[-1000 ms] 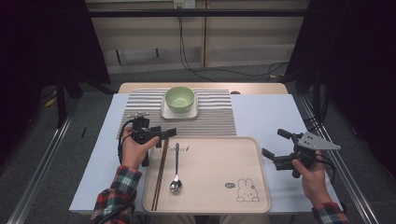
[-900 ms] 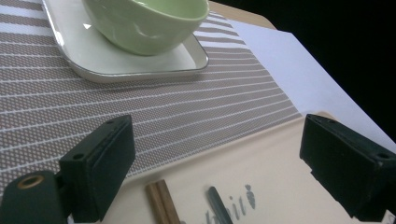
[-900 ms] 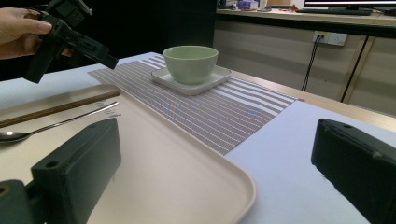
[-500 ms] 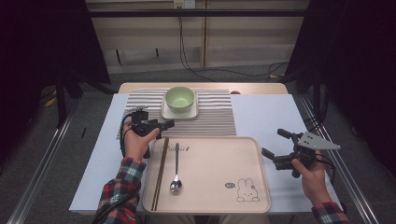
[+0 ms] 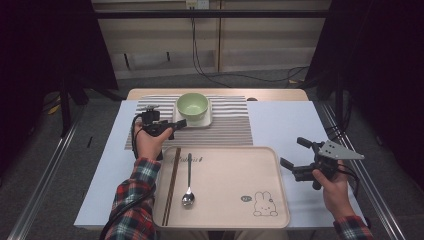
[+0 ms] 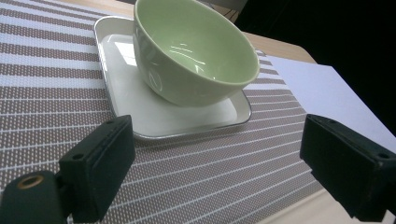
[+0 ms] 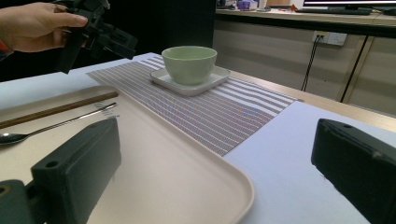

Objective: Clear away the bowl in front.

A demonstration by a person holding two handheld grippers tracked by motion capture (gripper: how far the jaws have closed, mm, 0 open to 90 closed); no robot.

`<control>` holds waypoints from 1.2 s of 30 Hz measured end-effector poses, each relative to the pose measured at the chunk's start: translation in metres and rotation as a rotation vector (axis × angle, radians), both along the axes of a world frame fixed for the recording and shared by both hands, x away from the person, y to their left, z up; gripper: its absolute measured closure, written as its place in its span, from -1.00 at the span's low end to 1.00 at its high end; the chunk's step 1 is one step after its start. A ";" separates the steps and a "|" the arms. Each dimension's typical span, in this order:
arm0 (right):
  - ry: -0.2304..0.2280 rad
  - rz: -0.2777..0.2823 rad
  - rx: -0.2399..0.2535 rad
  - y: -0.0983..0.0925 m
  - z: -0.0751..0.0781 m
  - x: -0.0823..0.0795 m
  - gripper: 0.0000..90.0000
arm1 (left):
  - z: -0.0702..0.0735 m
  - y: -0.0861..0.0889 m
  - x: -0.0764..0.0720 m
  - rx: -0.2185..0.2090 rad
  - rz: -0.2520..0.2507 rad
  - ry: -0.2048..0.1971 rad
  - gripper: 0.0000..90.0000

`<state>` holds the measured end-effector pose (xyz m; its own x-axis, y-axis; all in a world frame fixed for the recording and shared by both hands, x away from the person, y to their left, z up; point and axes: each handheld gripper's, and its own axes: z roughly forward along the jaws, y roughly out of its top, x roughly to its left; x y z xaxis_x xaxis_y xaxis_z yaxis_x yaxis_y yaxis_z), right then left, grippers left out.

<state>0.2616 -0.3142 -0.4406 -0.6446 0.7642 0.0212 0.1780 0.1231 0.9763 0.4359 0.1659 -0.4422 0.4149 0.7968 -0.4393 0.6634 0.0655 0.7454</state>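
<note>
Bowl (image 5: 192, 106) is the thing in reach: pale green, upright and empty, it sits on a small white plate (image 5: 206, 121) on the striped mat (image 5: 230, 127) at the table's far edge.

Nearest the person, along the near edge, lies the tray (image 5: 225, 172), with chopsticks (image 5: 171, 186) and a spoon (image 5: 188, 181) side by side in its left part and a rabbit drawn at its near right corner. Off the tray's right edge the right gripper (image 5: 295, 155) hovers over the table (image 5: 280, 117), jaws wide apart and empty.

Past the tray's far left corner, the left gripper (image 5: 176, 126) hangs over the mat, aimed at the bowl and just short of the plate's near left corner. Its jaws stand wide with nothing between them.

This looks like the approach to a pickup of the bowl. The next move would call for carrying the open jaws forward and a little up, so one pad goes inside the rim and one outside, then closing without tipping the bowl or dragging the plate.
</note>
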 end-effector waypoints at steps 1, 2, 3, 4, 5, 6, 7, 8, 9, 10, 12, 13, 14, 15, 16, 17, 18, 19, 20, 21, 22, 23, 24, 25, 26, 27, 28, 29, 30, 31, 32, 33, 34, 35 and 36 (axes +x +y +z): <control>0.000 -0.001 -0.001 0.000 0.000 0.000 -0.98 | 0.000 0.000 0.001 -0.003 0.007 -0.001 -0.77; 0.002 -0.003 0.002 0.000 0.000 0.000 -0.98 | 0.000 -0.001 0.003 -0.001 0.007 0.002 -0.77; 0.000 -0.003 0.002 0.000 0.000 0.000 -0.98 | 0.000 -0.001 0.004 0.001 0.007 0.001 -0.77; 0.000 -0.001 -0.002 0.000 0.000 0.000 -0.98 | 0.000 -0.001 0.005 0.002 0.009 0.003 -0.77; 0.000 -0.004 -0.002 0.000 0.000 0.000 -0.98 | 0.000 -0.002 0.007 -0.003 0.023 0.001 -0.77; 0.000 -0.004 -0.005 -0.001 0.000 0.000 -0.98 | 0.000 -0.002 0.008 0.003 0.025 -0.003 -0.77; 0.006 0.007 -0.008 -0.001 0.001 0.000 -0.98 | 0.000 -0.002 0.009 0.007 0.029 -0.001 -0.77; 0.006 0.005 -0.006 -0.001 0.001 0.000 -0.98 | 0.000 -0.003 0.010 0.012 0.030 -0.003 -0.77; 0.006 0.005 -0.006 -0.001 0.001 0.000 -0.98 | 0.000 -0.003 0.012 0.004 0.038 0.000 -0.77; 0.000 -0.003 -0.003 0.000 0.000 0.000 -0.98 | 0.000 -0.003 0.013 0.006 0.039 0.001 -0.77; -0.001 -0.004 -0.005 0.000 0.000 0.000 -0.98 | 0.000 -0.004 0.016 0.010 0.049 -0.003 -0.77; 0.002 -0.005 -0.006 0.000 0.000 0.000 -0.98 | 0.000 -0.004 0.017 0.008 0.050 0.000 -0.77; 0.002 -0.004 -0.006 0.000 0.000 0.000 -0.98 | 0.000 -0.004 0.018 0.006 0.055 0.000 -0.77; 0.003 -0.005 -0.007 0.000 0.000 0.000 -0.98 | 0.000 -0.004 0.019 0.004 0.062 0.002 -0.77; 0.001 -0.003 -0.005 0.000 0.000 0.000 -0.98 | 0.000 -0.004 0.020 0.011 0.063 0.002 -0.77; -0.001 -0.006 -0.009 0.000 0.000 0.000 -0.98 | 0.000 -0.003 0.022 0.010 0.064 0.002 -0.77; 0.000 -0.006 -0.008 0.000 0.000 0.000 -0.98 | 0.001 -0.002 0.023 0.006 0.066 -0.001 -0.77; -0.002 -0.007 -0.008 0.000 0.000 0.000 -0.98 | 0.001 -0.003 0.024 -0.001 0.079 0.000 -0.77; -0.002 -0.007 -0.007 0.000 0.000 0.000 -0.98 | 0.002 -0.002 0.025 0.011 0.074 -0.002 -0.77; -0.003 -0.008 -0.007 0.000 0.000 0.000 -0.98 | 0.002 -0.002 0.026 0.010 0.082 -0.001 -0.77; -0.003 -0.007 -0.007 0.000 0.000 0.000 -0.98 | 0.003 -0.002 0.027 0.012 0.081 -0.002 -0.77; -0.006 -0.004 -0.004 0.000 0.000 0.000 -0.98 | 0.003 -0.002 0.027 0.014 0.087 -0.003 -0.77; -0.009 -0.001 -0.008 0.000 0.000 0.000 -0.98 | 0.003 -0.001 0.028 0.013 0.084 -0.003 -0.77; -0.009 -0.006 -0.005 0.000 0.000 0.000 -0.98 | 0.003 -0.001 0.029 0.017 0.086 -0.002 -0.77; -0.010 -0.013 -0.007 0.000 0.000 0.000 -0.98 | 0.003 -0.002 0.030 0.013 0.094 -0.005 -0.77; -0.012 -0.014 -0.006 -0.001 0.001 0.000 -0.98 | 0.004 -0.002 0.031 0.012 0.095 -0.002 -0.77; -0.011 -0.015 -0.005 -0.001 0.001 0.000 -0.98 | 0.004 -0.002 0.031 0.013 0.096 0.006 -0.77; -0.011 -0.020 -0.002 0.000 0.001 0.000 -0.98 | 0.004 -0.002 0.033 0.018 0.099 -0.001 -0.77; -0.012 -0.014 -0.006 -0.001 0.001 0.000 -0.98 | 0.004 -0.003 0.034 0.020 0.102 0.004 -0.77; -0.013 -0.019 -0.004 -0.001 0.001 0.000 -0.98 | 0.004 -0.003 0.035 0.019 0.101 0.000 -0.77; -0.013 -0.015 -0.007 -0.001 0.001 0.000 -0.98 | 0.004 -0.004 0.036 0.020 0.107 0.001 -0.77; -0.013 -0.019 -0.003 -0.001 0.001 0.000 -0.98 | 0.004 -0.004 0.037 0.026 0.106 0.006 -0.77; -0.012 -0.020 -0.003 -0.001 0.001 0.000 -0.98 | 0.004 -0.004 0.037 0.031 0.107 0.005 -0.77; -0.013 -0.015 0.001 -0.001 0.001 0.000 -0.98 | 0.003 -0.004 0.038 0.028 0.112 0.011 -0.77; -0.008 -0.015 0.005 -0.001 0.001 -0.001 -0.98 | 0.002 -0.004 0.040 0.024 0.122 0.009 -0.77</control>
